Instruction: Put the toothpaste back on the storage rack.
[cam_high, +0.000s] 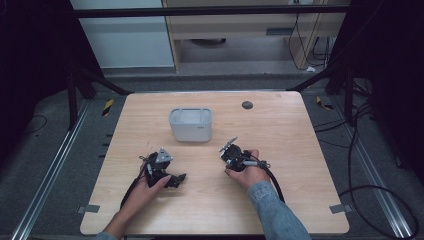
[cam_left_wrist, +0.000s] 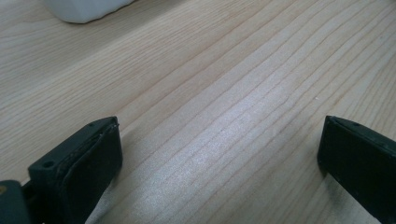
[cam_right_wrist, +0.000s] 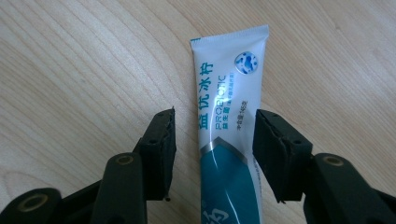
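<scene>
The tube (cam_right_wrist: 227, 135) lies flat on the table (cam_right_wrist: 70, 70), a soft plastic squeeze tube, white at its flat crimped end and teal toward the near end, with a silver curved band between the two colours. Teal characters, a line of small grey print and a round blue-spotted emblem run along its glossy skin. Its crimped end points away from the camera in the right gripper view.

The right tongs (cam_right_wrist: 214, 149) straddle the tube at about mid-length. Their two black pads are blocky, with ribbed inner faces, and stand half-wide on either side of it. The right pad looks to be at the tube's edge, while a strip of bare wood shows between the left pad and the tube; the pads do not press it. In the high view the right tongs (cam_high: 231, 150) sit in a hand with a denim sleeve, on the right half of the table, a black cable trailing back from them.

The left tongs (cam_left_wrist: 219, 158) are spread wide above bare wood, matte black pads far apart with nothing between them. In the high view the left tongs (cam_high: 172, 177) rest low by the table's near left.

The table is pale wood with fine straight grain and rounded corners. Farther back stands a grey box (cam_high: 190, 124), rectangular with rounded corners and an open top, well apart from both tongs.
</scene>
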